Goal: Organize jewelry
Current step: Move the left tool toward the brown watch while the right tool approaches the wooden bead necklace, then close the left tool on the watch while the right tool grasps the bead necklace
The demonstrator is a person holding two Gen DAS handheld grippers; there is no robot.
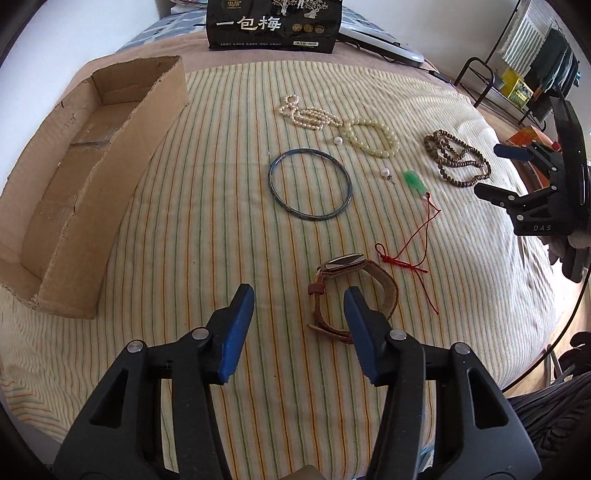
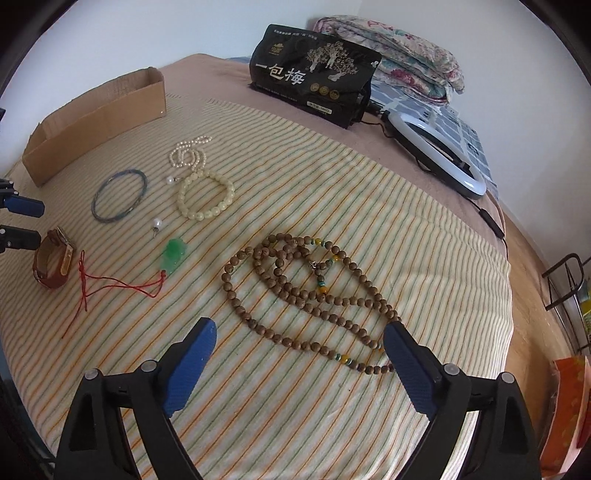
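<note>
Jewelry lies on a striped cloth (image 1: 221, 206). A brown-strapped watch (image 1: 354, 291) lies just ahead of my open left gripper (image 1: 299, 295), by its right finger. Beyond it lie a blue bangle (image 1: 309, 184), a pearl string (image 1: 308, 115), a cream bead bracelet (image 1: 373, 136), two loose pearls (image 1: 385, 172) and a green pendant (image 1: 413, 181) on red cord. My open right gripper (image 2: 299, 332) hovers over the near end of a brown bead necklace (image 2: 314, 291). An open cardboard box (image 1: 88, 177) stands at the left.
A black snack bag (image 1: 273, 24) stands at the back. A white ring light (image 2: 439, 155) and its cable lie on the right, with folded bedding (image 2: 391, 40) behind. A black metal rack (image 2: 565, 280) stands past the bed's right edge.
</note>
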